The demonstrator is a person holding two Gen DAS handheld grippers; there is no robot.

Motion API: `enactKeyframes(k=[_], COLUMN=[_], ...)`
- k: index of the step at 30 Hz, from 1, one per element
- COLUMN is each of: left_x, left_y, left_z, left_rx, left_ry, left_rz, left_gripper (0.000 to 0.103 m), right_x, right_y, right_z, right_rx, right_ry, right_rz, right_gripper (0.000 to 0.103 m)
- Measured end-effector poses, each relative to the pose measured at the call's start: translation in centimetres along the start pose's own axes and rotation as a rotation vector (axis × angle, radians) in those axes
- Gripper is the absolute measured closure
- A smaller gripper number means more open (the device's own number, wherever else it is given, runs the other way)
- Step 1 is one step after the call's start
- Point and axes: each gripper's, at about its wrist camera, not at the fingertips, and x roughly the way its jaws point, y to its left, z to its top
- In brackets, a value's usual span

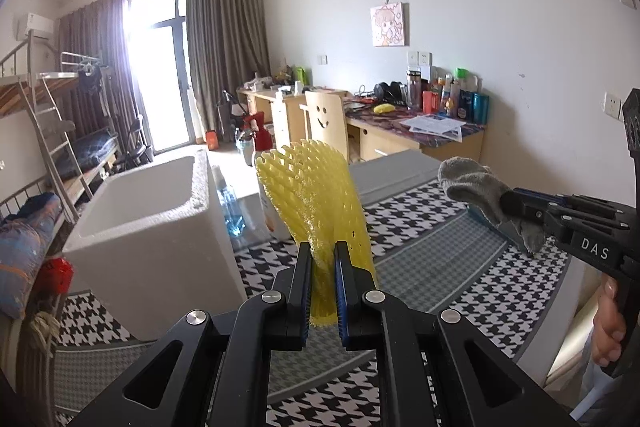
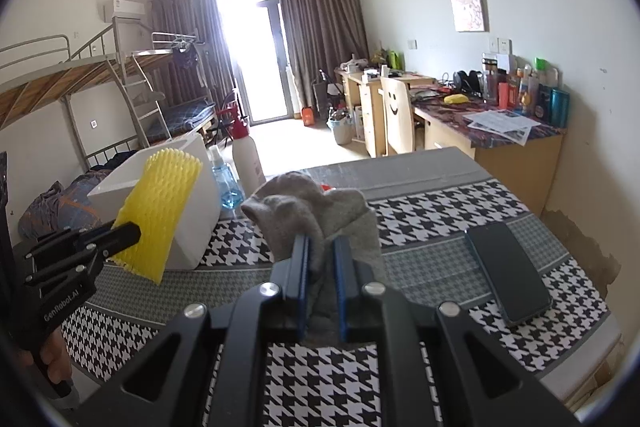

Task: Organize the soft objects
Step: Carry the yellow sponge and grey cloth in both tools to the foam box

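Grey sock [image 2: 316, 223], lower end behind fingers [image 2: 301, 279]

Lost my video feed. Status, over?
Left gripper shut on yellow foam net. Right gripper shut on grey sock. White foam box open, unobstructed.

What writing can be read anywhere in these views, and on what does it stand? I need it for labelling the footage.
"DAS": on the side of the right gripper, which holds the grey sock.
"GenRobot.AI": on the body of the left gripper, which holds the yellow foam net.
Bottles and papers on the desk: print too small to read.
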Motion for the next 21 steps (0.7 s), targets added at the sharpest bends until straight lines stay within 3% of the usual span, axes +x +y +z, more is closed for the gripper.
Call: enactKeyframes(k=[21], left_x=[0.2], left_y=[2.0], left_z=[3.3], left_rx=[0.005], left_ry=[-0.054], left_rz=[0.054], left_gripper=[0.092], right_x=[0.8], right_y=[2.8], right_z=[3.0], right_rx=[-0.025], right_ry=[-0.046], right_rz=[0.052], right_gripper=[0.088])
